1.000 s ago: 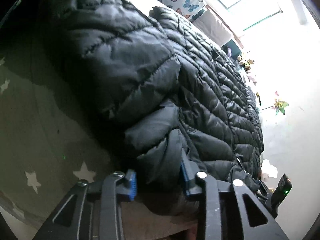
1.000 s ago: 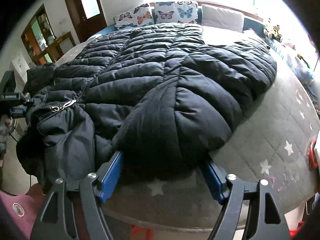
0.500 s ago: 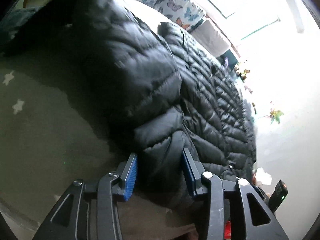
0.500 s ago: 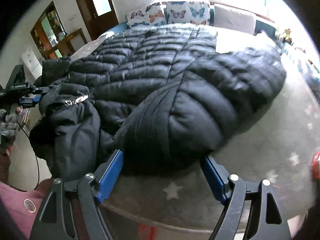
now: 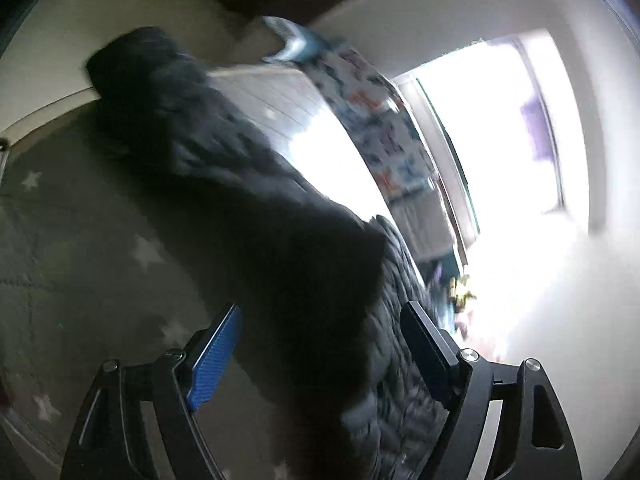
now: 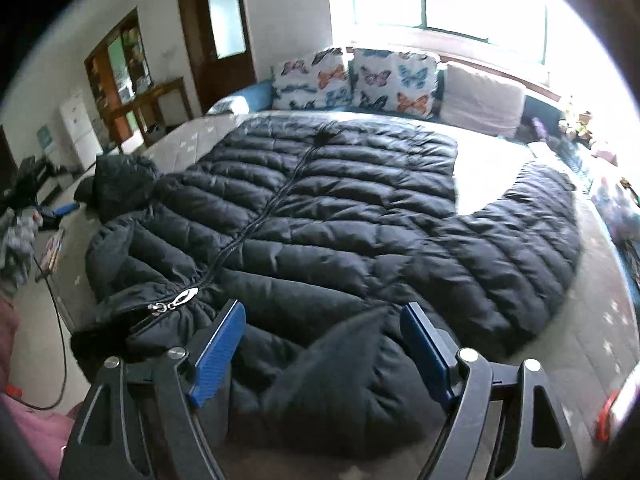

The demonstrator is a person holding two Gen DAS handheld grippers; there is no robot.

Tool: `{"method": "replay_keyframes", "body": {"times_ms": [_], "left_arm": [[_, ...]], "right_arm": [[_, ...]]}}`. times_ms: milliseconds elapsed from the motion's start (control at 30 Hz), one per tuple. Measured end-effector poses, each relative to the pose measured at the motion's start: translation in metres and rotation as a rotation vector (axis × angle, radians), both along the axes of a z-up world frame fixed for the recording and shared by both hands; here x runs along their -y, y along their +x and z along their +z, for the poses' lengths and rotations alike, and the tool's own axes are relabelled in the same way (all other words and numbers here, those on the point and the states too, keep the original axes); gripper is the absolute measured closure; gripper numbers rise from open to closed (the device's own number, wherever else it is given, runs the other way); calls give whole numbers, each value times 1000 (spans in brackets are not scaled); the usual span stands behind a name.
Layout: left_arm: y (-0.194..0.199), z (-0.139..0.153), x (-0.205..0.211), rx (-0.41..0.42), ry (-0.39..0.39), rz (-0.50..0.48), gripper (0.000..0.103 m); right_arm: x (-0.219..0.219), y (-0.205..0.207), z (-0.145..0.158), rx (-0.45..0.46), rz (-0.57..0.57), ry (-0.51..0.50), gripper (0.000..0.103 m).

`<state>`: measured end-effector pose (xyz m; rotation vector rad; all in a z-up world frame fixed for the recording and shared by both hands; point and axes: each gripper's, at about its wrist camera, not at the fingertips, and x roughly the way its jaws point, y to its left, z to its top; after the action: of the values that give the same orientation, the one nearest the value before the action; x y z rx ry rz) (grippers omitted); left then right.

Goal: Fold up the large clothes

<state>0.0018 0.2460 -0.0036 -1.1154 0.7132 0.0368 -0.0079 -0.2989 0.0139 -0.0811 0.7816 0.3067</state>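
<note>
Since the earlier views, your left claw (image 5: 320,354) has let go: its jaws, which pinched a fold of the black padded coat (image 6: 320,216) a second ago, have just been opening and now stand wide, with dark coat fabric lying loosely between them but pressed by neither blue pad (image 5: 216,360). That view has also swung away across the bed (image 5: 80,248), so the coat now appears blurred, as a dark mass running from the upper left down through the gap of the jaws. Your right claw (image 6: 322,354) is likewise wide, as before, and its view has shifted so that the coat now shows spread flat, zipper (image 6: 176,300) up, with one sleeve (image 6: 516,248) stretched out to the right. A raised ridge of fabric (image 6: 344,360) near the collar end sits between the right jaws without being gripped. Judged from this, the laying-out step looks finished and no fold has yet been made; neither claw holds anything. The coat lies on the grey star-patterned cover of the bed, its collar end nearest both claws and its hem toward the butterfly cushions (image 6: 352,76). Your next grip probably belongs on the outstretched sleeve.
</note>
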Motion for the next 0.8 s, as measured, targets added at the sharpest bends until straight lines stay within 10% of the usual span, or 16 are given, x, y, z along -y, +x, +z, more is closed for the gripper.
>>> {"method": "replay_keyframes", "body": {"times_ms": [500, 800], "left_arm": [[50, -75, -96, -89, -303, 235, 21], [104, -83, -130, -97, -233, 248, 86]], "right_arm": [[-29, 30, -36, -133, 62, -26, 16], [-30, 39, -42, -159, 47, -16, 15]]}}
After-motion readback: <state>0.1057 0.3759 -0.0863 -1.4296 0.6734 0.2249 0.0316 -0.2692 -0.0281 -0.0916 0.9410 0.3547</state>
